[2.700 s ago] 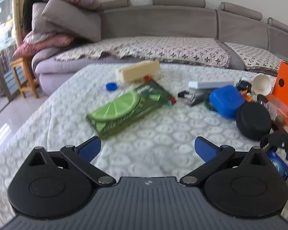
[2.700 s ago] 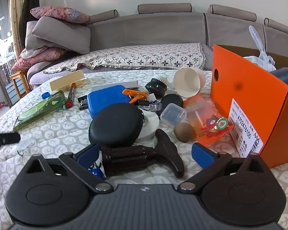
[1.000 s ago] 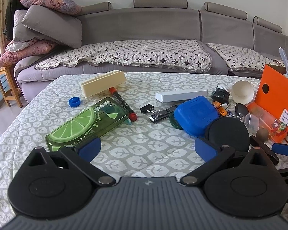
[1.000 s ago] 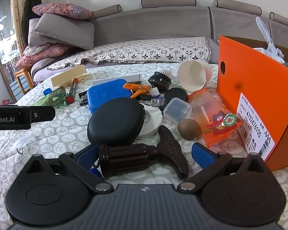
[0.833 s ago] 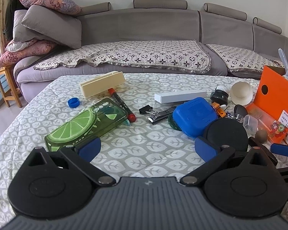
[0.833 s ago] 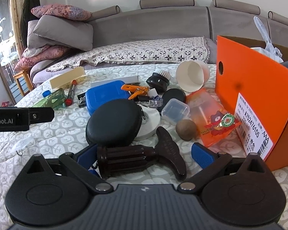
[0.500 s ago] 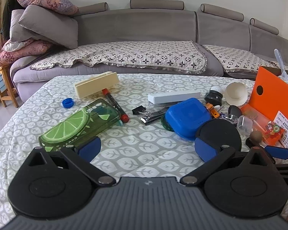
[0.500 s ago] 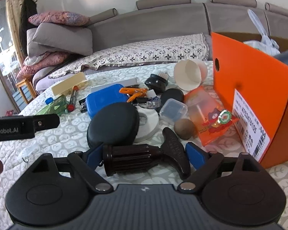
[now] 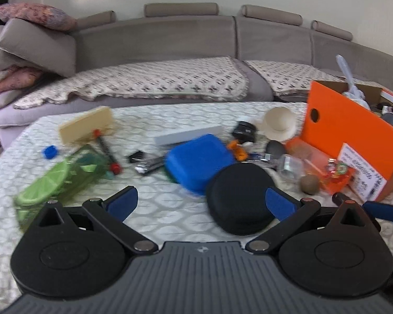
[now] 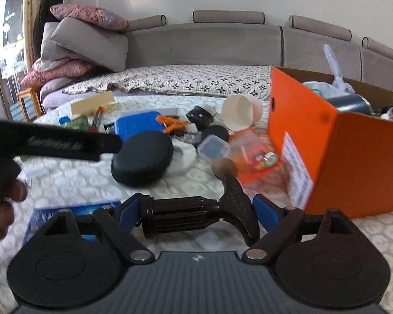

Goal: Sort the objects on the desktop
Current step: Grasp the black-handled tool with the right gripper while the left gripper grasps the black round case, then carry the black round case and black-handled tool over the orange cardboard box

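Observation:
My right gripper [image 10: 196, 210] is shut on a dark brown ribbed tool with a T-shaped end [image 10: 194, 216], held crosswise between its blue pads and lifted off the table. The orange box [image 10: 327, 141] stands just to its right. My left gripper [image 9: 200, 200] is open and empty, low over the table; a black oval case [image 9: 239, 198] lies just ahead of its right finger. A blue case [image 9: 199, 161] sits behind that. The left gripper also shows in the right wrist view [image 10: 52, 144] at the left.
The quilted table [image 9: 157, 209] holds a green lemon pencil case [image 9: 63, 178], a red marker [image 9: 106, 150], a cream block [image 9: 85, 124], a white paper cup [image 10: 238, 116], a clear small box [image 10: 213, 146], a brown ball [image 10: 222, 166], white tape [image 10: 183, 157]. A sofa [image 9: 170, 41] lies behind.
My right gripper has closed on the dark ribbed tool and lifted it off the table. My left gripper has moved right, toward the black oval case.

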The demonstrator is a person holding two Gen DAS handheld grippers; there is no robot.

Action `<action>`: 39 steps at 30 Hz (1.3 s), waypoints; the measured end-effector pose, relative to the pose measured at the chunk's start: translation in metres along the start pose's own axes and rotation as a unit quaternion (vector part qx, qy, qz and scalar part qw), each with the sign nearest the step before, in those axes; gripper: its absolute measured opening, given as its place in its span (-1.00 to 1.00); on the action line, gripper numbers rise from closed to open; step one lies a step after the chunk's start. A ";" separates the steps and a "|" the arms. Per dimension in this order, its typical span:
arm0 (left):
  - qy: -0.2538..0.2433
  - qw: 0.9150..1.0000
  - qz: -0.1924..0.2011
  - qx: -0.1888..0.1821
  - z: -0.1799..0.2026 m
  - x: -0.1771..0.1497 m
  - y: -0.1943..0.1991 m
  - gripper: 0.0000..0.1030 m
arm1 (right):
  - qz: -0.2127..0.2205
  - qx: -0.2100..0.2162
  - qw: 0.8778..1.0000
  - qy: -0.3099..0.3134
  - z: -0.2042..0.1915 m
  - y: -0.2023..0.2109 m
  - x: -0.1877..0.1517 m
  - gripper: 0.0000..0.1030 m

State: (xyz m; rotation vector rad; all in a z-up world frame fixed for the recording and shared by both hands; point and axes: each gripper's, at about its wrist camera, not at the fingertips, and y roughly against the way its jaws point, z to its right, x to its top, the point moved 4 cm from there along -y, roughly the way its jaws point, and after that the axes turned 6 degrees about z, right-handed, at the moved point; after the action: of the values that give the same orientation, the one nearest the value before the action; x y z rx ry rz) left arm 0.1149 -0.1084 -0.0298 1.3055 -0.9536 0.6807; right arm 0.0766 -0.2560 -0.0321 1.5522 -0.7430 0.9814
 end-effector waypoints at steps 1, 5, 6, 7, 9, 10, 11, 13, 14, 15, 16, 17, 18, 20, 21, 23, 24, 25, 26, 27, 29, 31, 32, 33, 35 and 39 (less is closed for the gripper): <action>0.002 1.000 -0.004 -0.003 0.004 0.001 -0.003 1.00 | 0.000 -0.001 1.000 -0.001 0.003 0.002 -0.001 0.75; -0.001 1.000 -0.026 -0.006 0.021 0.003 -0.022 1.00 | 0.005 -0.006 1.000 -0.005 0.013 0.010 -0.003 0.75; -0.001 0.999 -0.035 -0.004 0.023 0.002 -0.028 1.00 | 0.007 -0.006 1.000 -0.007 0.014 0.012 -0.003 0.75; 0.001 0.999 -0.045 -0.004 0.024 0.000 -0.033 1.00 | 0.009 -0.007 1.000 -0.008 0.015 0.014 -0.003 0.75; 0.007 0.998 -0.067 -0.004 0.024 -0.005 -0.043 1.00 | 0.013 -0.007 1.000 -0.011 0.017 0.017 -0.003 0.75; 0.008 0.997 -0.077 0.002 0.024 -0.008 -0.046 1.00 | 0.015 -0.007 1.000 -0.013 0.018 0.018 -0.003 0.75; 0.005 0.996 -0.086 0.009 0.024 -0.011 -0.049 0.98 | 0.017 -0.008 1.000 -0.013 0.017 0.019 -0.003 0.75; 0.007 0.995 -0.095 -0.009 0.024 -0.013 -0.048 0.53 | 0.022 -0.007 1.000 -0.013 0.017 0.023 -0.002 0.75; 0.006 0.996 -0.091 -0.008 0.024 -0.013 -0.044 0.53 | 0.025 -0.008 1.000 -0.013 0.017 0.026 -0.001 0.75; 0.000 0.996 -0.085 0.000 0.024 -0.012 -0.039 0.51 | 0.027 -0.009 1.000 -0.014 0.017 0.030 -0.001 0.75; -0.003 0.997 -0.079 0.006 0.024 -0.012 -0.035 0.50 | 0.031 -0.008 0.999 -0.015 0.017 0.033 0.001 0.75; -0.001 0.997 -0.072 0.012 0.022 -0.012 -0.030 0.50 | 0.035 -0.009 0.999 -0.015 0.017 0.035 0.002 0.75; 0.003 0.998 -0.066 0.019 0.019 -0.011 -0.025 0.50 | 0.038 -0.010 0.999 -0.016 0.017 0.037 0.003 0.75; 0.010 0.998 -0.055 0.026 0.014 -0.007 -0.013 0.49 | 0.044 -0.009 0.999 -0.018 0.014 0.042 0.007 0.75; 0.015 0.998 -0.051 0.027 0.014 -0.003 -0.008 0.49 | 0.047 -0.010 0.999 -0.017 0.013 0.044 0.008 0.75; 0.019 0.998 -0.042 0.032 0.012 0.005 0.003 0.49 | 0.054 -0.012 0.998 -0.018 0.011 0.049 0.014 0.75; 0.019 0.999 -0.036 0.032 0.011 0.008 0.012 0.49 | 0.060 -0.013 0.998 -0.018 0.009 0.051 0.017 0.75; 0.017 0.999 -0.034 0.034 0.012 0.010 0.016 0.49 | 0.066 -0.014 0.998 -0.017 0.008 0.054 0.020 0.75; 0.015 0.999 -0.031 0.036 0.015 0.013 0.014 0.49 | 0.071 -0.015 0.997 -0.016 0.007 0.056 0.023 0.75; 0.013 0.999 -0.026 0.039 0.015 0.015 0.018 0.49 | 0.078 -0.015 0.997 -0.016 0.005 0.059 0.026 0.75; 0.010 0.999 -0.018 0.048 0.015 0.021 0.022 0.49 | 0.087 -0.020 0.996 -0.014 0.004 0.062 0.030 0.75; 0.012 0.998 -0.012 0.054 0.011 0.024 0.029 0.49 | 0.092 -0.023 0.995 -0.015 0.005 0.064 0.034 0.75; 0.012 0.998 -0.010 0.055 0.010 0.025 0.031 0.49 | 0.095 -0.026 0.995 -0.014 0.005 0.065 0.035 0.75; 0.012 0.998 -0.008 0.055 0.009 0.026 0.034 0.49 | 0.097 -0.030 0.995 -0.011 0.006 0.066 0.036 0.75; 0.013 0.998 -0.003 0.061 0.006 0.027 0.040 0.49 | 0.098 -0.038 0.994 -0.008 0.008 0.067 0.037 0.75; 0.012 0.998 0.012 0.060 0.010 0.031 0.057 0.49 | 0.101 -0.065 0.993 -0.008 0.011 0.079 0.044 0.75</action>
State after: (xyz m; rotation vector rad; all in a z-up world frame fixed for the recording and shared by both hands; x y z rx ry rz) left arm 0.0784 -0.1114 0.0251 1.3895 -0.9227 0.7802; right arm 0.0305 -0.2811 0.0422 1.3939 -0.9706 1.0464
